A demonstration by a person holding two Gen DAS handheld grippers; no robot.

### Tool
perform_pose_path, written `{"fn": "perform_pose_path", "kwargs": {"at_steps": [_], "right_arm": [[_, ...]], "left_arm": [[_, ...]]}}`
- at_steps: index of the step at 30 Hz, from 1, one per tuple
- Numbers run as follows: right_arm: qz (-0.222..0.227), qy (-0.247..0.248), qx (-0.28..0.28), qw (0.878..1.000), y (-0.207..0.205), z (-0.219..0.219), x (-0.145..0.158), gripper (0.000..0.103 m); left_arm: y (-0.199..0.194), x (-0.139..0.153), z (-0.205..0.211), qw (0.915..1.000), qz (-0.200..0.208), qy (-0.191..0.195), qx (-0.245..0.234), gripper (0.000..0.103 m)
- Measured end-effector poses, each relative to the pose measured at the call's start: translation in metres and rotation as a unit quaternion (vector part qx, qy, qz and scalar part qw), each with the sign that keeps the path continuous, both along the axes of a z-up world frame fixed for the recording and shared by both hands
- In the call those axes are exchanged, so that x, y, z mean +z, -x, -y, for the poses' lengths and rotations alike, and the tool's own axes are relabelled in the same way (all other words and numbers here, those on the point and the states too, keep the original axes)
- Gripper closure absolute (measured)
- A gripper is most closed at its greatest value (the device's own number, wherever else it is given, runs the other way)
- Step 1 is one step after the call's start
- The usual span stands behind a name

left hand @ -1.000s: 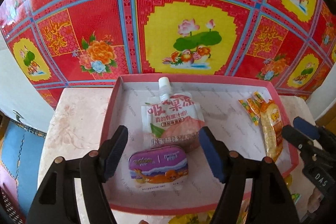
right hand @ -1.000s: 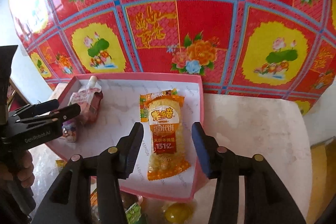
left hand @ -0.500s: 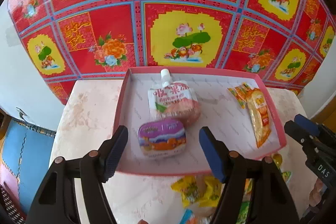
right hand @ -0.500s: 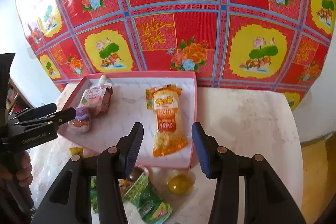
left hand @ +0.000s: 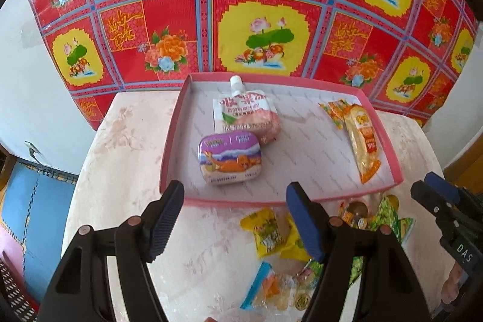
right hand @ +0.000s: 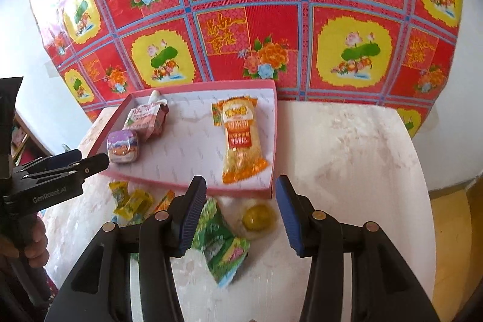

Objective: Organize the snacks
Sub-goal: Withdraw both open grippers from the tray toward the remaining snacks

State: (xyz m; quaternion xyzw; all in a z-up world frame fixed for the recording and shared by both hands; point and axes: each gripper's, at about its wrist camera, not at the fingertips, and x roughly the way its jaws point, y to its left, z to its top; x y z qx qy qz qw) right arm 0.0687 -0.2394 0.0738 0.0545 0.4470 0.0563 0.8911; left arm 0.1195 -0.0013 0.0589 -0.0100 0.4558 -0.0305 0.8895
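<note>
Left gripper: fingers parted wide, nothing between them, touching nothing; hangs above the bare table just in front of the tray's near rim

Right gripper: fingers parted less widely, empty, touching nothing; hangs over loose snacks in front of the tray's near right corner

Tray: pink rim, pale floor, set at the back of the table against a red and yellow flowered cloth

Tray contents, 3 items: purple tin at left front; pink pouch with white spout behind it, the tin overlapping its lower edge; orange packet lying lengthwise along the right side, well apart from the other 2

Loose on the table, in front of the tray: yellow wrappers, green packet, yellow jelly cup, blue-edged wrapper

Hard to make out: the small sweets near the blue-edged wrapper are blurred and partly hidden behind the left gripper's right finger; print on all packets is unreadable; a hand on the left gripper's handle is cut off at the frame edge
</note>
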Motion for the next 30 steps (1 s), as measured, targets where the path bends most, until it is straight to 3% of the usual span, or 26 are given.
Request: {"fn": "perform_pose_path", "kwargs": {"at_steps": [14, 20, 30], "right_arm": [[-0.017, -0.022, -0.014, 0.999, 0.025, 0.011, -0.011, 0.054], [-0.024, -0.03, -0.007, 0.999, 0.03, 0.009, -0.015, 0.054], [-0.033, -0.041, 0.004, 0.999, 0.03, 0.001, -0.023, 0.054]], "left_arm": [[0.014, -0.025, 0.001, 0.9995, -0.031, 0.006, 0.0, 0.03], [0.015, -0.037, 0.001, 0.9991, -0.041, 0.003, 0.006, 0.034], [0.017, -0.04, 0.001, 0.9991, -0.037, 0.02, 0.008, 0.036]]}}
